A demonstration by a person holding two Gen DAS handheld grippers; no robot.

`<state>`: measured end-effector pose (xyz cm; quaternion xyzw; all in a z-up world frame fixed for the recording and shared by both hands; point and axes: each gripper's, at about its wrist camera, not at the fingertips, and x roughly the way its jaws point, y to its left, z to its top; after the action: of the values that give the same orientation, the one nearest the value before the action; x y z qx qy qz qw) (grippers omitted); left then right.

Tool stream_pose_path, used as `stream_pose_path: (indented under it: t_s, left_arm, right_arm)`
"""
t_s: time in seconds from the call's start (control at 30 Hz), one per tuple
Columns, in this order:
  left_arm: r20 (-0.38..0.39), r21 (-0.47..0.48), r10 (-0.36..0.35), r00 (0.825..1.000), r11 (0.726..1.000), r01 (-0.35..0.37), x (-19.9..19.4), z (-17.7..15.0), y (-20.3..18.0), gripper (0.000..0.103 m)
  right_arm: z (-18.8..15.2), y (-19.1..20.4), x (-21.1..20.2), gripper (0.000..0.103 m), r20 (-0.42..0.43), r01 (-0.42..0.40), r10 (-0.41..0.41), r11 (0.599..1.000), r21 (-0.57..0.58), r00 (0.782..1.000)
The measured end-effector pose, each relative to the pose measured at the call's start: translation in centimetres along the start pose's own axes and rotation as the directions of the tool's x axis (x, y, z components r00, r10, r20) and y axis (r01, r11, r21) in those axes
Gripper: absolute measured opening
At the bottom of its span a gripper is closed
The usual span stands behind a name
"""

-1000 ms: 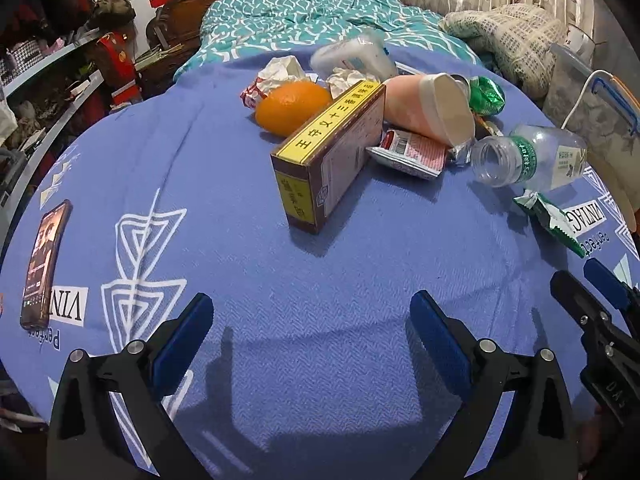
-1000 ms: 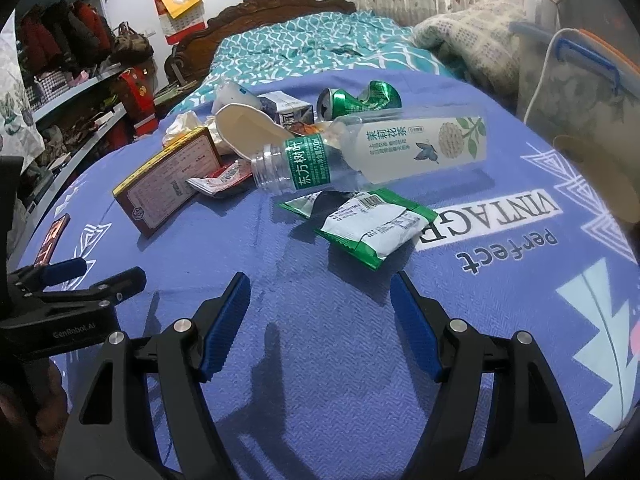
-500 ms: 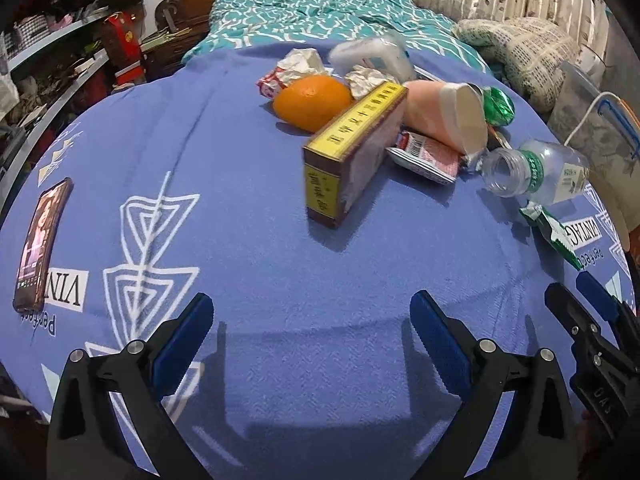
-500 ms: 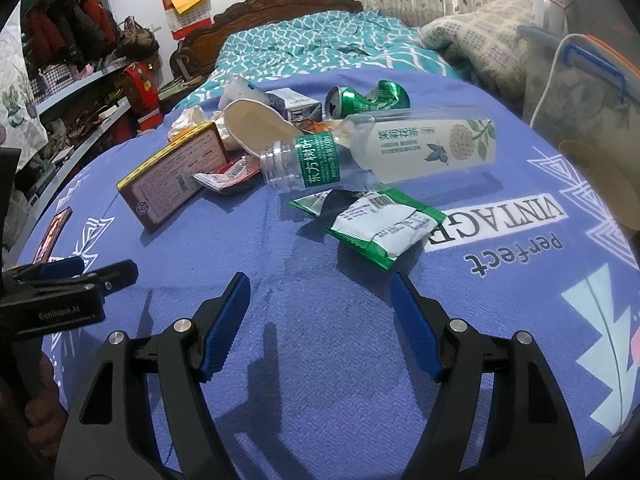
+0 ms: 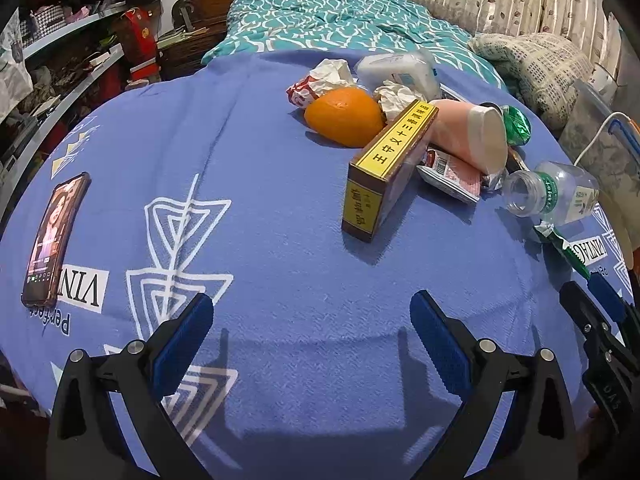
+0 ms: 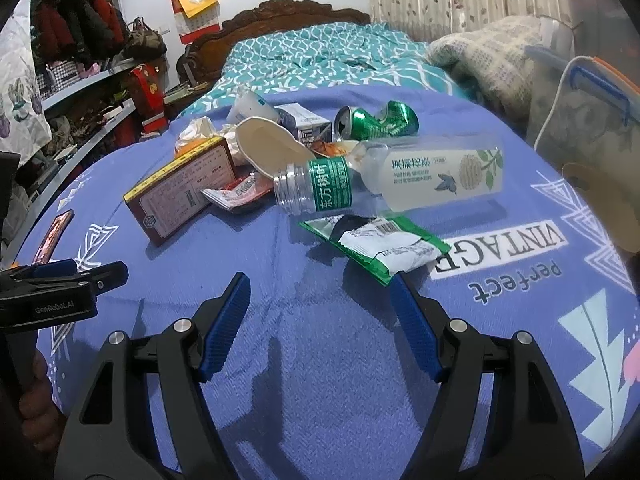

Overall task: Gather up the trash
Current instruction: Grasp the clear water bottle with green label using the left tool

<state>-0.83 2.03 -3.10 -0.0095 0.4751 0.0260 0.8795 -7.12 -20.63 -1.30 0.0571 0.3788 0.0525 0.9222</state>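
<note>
A pile of trash lies on the blue cloth (image 5: 248,128): a brown and yellow box (image 5: 384,168) on its edge, an orange (image 5: 344,116), a pink paper cup (image 5: 472,136), crumpled tissue (image 5: 324,78), a red wrapper (image 5: 452,170), an uncapped plastic bottle (image 6: 392,180), a crushed green can (image 6: 376,122) and a green snack wrapper (image 6: 380,246). My left gripper (image 5: 312,332) is open and empty, short of the box. My right gripper (image 6: 320,316) is open and empty, its right finger close under the green wrapper.
A phone (image 5: 54,236) lies at the cloth's left edge. A bed with a teal cover (image 5: 340,16) stands behind. Cluttered shelves (image 5: 60,64) run along the left. A plastic storage box (image 6: 588,112) with a white cable stands at the right.
Both grippers have moved forward toward the pile; the trash looks larger and nearer. The right gripper now reaches the green wrapper. Both stay open.
</note>
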Motion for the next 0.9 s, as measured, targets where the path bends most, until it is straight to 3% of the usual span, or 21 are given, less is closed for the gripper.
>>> stream_pose_path:
  t_s: [0.13, 0.27, 0.4, 0.47, 0.53, 0.6, 0.67, 0.73, 0.8, 0.83, 0.9]
  left_arm:
    - [0.004, 0.01, -0.008, 1.0, 1.0, 0.008, -0.1, 0.3, -0.2, 0.094]
    - [0.037, 0.091, -0.092, 0.995, 0.992, 0.089, -1.2, 0.7, -2.4, 0.094]
    - [0.058, 0.236, -0.217, 0.974, 0.951, 0.198, -2.8, 1.2, -7.0, 0.087]
    - [0.041, 0.292, -0.299, 0.953, 0.916, 0.274, -3.0, 1.4, -9.2, 0.085]
    - [-0.005, 0.338, -0.361, 0.932, 0.877, 0.341, -2.5, 1.8, -11.6, 0.083]
    - [-0.046, 0.346, -0.391, 0.919, 0.857, 0.382, -1.6, 2.7, -13.1, 0.079]
    - [-0.049, 0.35, -0.39, 0.919, 0.855, 0.382, -0.7, 4.2, -14.1, 0.073]
    - [-0.042, 0.376, -0.38, 0.924, 0.851, 0.367, -0.1, 5.6, -14.8, 0.072]
    - [-0.048, 0.402, -0.375, 0.926, 0.841, 0.361, 0.9, 7.0, -15.3, 0.072]
    - [-0.053, 0.409, -0.368, 0.928, 0.84, 0.357, 1.3, 7.6, -15.5, 0.072]
    - [-0.082, 0.421, -0.364, 0.928, 0.831, 0.363, 2.0, 8.6, -15.9, 0.072]
  right_arm:
    - [0.3, 0.0, -0.8, 0.072, 0.043, -0.009, 0.009, 1.0, -0.014, 0.999]
    - [1.3, -2.1, -2.9, 0.069, 0.143, 0.027, -0.028, 1.0, 0.013, 0.989]
    - [2.6, -7.2, -3.7, 0.066, 0.156, 0.066, -0.088, 0.988, 0.142, 0.984]
    - [3.3, -10.4, -3.3, 0.064, 0.123, 0.069, -0.098, 0.974, 0.217, 0.988]
    - [3.9, -12.9, -2.4, 0.065, 0.076, 0.017, -0.041, 0.957, 0.289, 0.996]
    - [4.6, -15.9, -0.4, 0.066, 0.005, -0.092, 0.098, 0.914, 0.396, 0.995]
    - [4.5, -18.1, 1.5, 0.066, -0.038, -0.189, 0.241, 0.84, 0.509, 0.97]
    - [4.1, -18.5, 2.3, 0.066, -0.035, -0.235, 0.305, 0.796, 0.558, 0.952]
    - [3.6, -17.4, 2.6, 0.066, -0.052, -0.236, 0.307, 0.82, 0.521, 0.95]
    - [3.5, -16.1, 2.6, 0.066, -0.068, -0.23, 0.292, 0.86, 0.456, 0.954]
    - [3.1, -13.7, 2.9, 0.066, -0.099, -0.24, 0.294, 0.899, 0.367, 0.951]
